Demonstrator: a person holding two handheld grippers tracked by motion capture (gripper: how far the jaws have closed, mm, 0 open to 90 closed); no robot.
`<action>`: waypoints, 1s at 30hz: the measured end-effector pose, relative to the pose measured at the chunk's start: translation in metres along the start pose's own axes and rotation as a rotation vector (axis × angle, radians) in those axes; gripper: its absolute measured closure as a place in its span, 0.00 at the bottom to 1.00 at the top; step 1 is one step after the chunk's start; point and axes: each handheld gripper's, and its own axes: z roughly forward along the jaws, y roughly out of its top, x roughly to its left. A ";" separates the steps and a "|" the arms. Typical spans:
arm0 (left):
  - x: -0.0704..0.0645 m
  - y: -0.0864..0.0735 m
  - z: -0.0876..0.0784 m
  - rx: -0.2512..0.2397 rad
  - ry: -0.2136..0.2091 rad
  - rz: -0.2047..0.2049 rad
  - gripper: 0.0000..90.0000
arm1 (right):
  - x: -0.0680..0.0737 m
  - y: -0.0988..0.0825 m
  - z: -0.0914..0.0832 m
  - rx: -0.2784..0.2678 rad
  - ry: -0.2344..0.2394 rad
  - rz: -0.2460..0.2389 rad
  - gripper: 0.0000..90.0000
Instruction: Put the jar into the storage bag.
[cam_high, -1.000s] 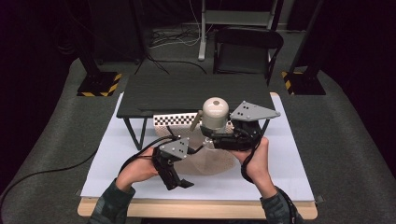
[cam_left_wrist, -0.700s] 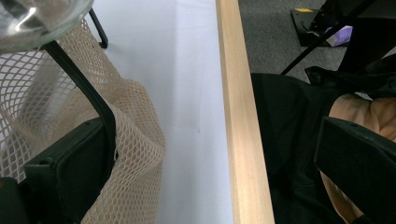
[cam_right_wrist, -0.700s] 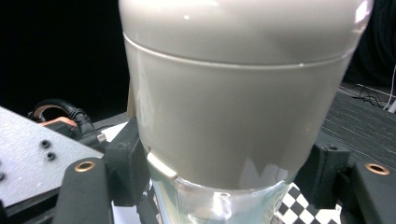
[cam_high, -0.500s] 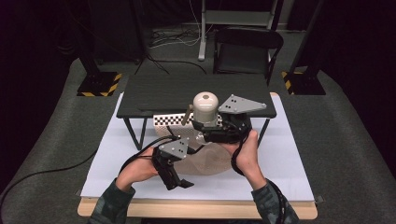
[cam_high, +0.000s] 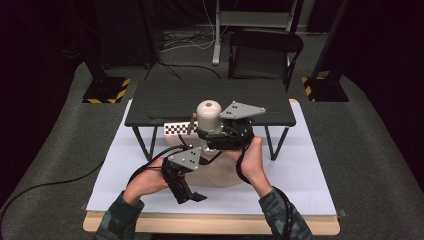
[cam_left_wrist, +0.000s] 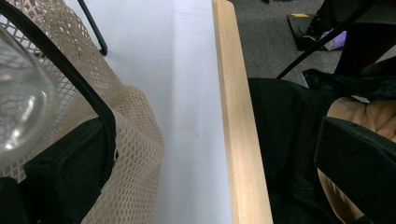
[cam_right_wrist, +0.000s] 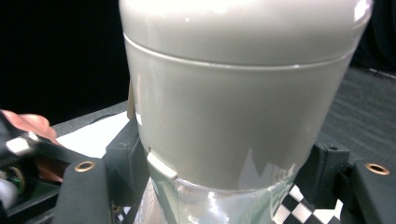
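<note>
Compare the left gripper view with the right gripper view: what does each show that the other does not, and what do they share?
Left gripper view alone: the beige mesh bag, the table's wooden edge and the grey floor.

Right gripper view alone: the grey lid of a jar, the jar's clear glass below it between the black jaws, and a checkered strip.

Both share the white sheet on the table.
</note>
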 end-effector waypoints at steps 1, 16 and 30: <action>0.000 0.000 0.000 -0.001 -0.001 -0.002 0.00 | -0.001 -0.002 0.002 0.006 0.000 0.002 0.33; -0.002 0.001 -0.002 0.001 0.005 0.003 0.00 | -0.006 -0.040 0.017 0.071 0.020 0.055 0.33; -0.003 0.002 -0.002 0.006 0.013 0.003 0.00 | -0.007 -0.056 0.023 0.130 0.035 0.052 0.33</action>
